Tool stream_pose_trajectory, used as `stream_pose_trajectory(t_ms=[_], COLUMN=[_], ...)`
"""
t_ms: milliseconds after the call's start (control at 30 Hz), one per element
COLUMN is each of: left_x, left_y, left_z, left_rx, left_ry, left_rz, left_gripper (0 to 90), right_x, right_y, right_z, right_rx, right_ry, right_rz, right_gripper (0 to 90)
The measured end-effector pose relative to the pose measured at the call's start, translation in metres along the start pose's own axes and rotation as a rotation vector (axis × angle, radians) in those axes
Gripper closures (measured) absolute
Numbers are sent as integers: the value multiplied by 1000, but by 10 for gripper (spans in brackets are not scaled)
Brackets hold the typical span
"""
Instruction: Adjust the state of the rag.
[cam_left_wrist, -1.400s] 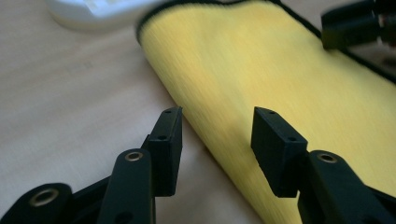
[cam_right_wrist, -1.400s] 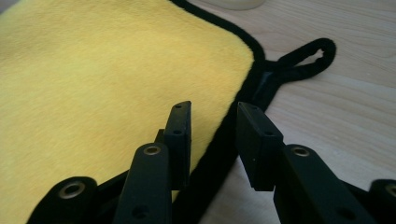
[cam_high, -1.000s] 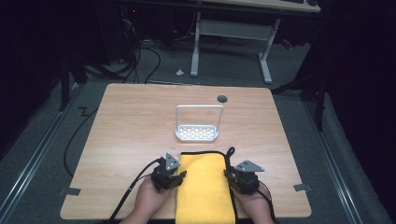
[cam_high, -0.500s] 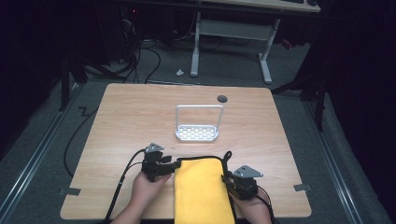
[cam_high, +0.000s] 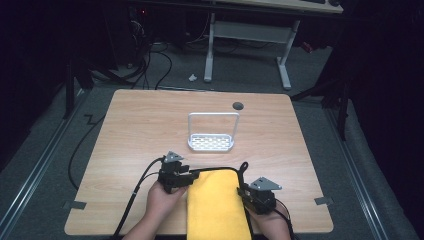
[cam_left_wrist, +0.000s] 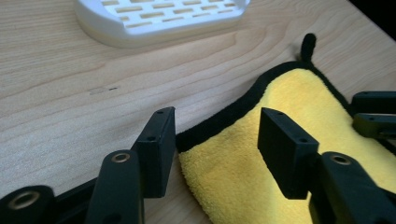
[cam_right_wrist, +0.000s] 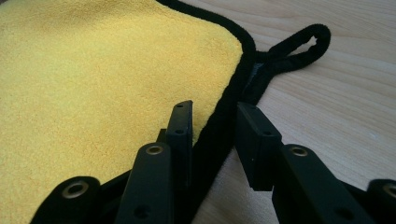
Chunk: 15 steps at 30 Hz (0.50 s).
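A yellow cloth (cam_high: 217, 205) with a black hem lies flat at the table's front middle. My left gripper (cam_high: 192, 179) is at its far left corner. In the left gripper view (cam_left_wrist: 215, 121) its jaws have just been opening and stand wide. That corner of the cloth (cam_left_wrist: 289, 93) rests on the wood between them, clear of both pads. My right gripper (cam_high: 245, 186) is at the far right corner. In the right gripper view (cam_right_wrist: 215, 112) its jaws straddle the hem of the cloth (cam_right_wrist: 93, 70) with a gap, open. The hanging loop (cam_right_wrist: 324, 35) lies just beyond.
A white perforated rack (cam_high: 211, 142) with a tall wire handle stands mid-table, just beyond the cloth, and its base (cam_left_wrist: 159, 14) is ahead of the left jaws. A dark round hole (cam_high: 238, 105) is near the far edge. Black cables trail off the front left.
My left gripper has slid a little left, off the cloth's far left corner, with its jaws wider. The cloth stays flat and its left edge looks pulled in. The right gripper has kept still.
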<state>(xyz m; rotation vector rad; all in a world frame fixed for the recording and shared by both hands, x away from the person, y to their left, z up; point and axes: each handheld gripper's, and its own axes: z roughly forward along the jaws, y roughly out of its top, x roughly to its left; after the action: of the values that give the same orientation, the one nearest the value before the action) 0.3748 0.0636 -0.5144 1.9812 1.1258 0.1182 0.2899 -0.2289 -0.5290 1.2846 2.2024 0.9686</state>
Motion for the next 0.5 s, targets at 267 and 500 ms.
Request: stream_pose_trajectory(t_ms=[267,500], left_x=[1,-6], left_y=[-5,-4], left_z=[7,6], left_rx=[59,58], left_ry=[164,118], left_rz=[112,65], left_gripper=[445,456], right_x=[-1,0], right_y=[0,0], right_z=[0,0], right_rx=[-4,-3], right_ry=[2,1], right_rz=[-1,2], right_gripper=[680,680])
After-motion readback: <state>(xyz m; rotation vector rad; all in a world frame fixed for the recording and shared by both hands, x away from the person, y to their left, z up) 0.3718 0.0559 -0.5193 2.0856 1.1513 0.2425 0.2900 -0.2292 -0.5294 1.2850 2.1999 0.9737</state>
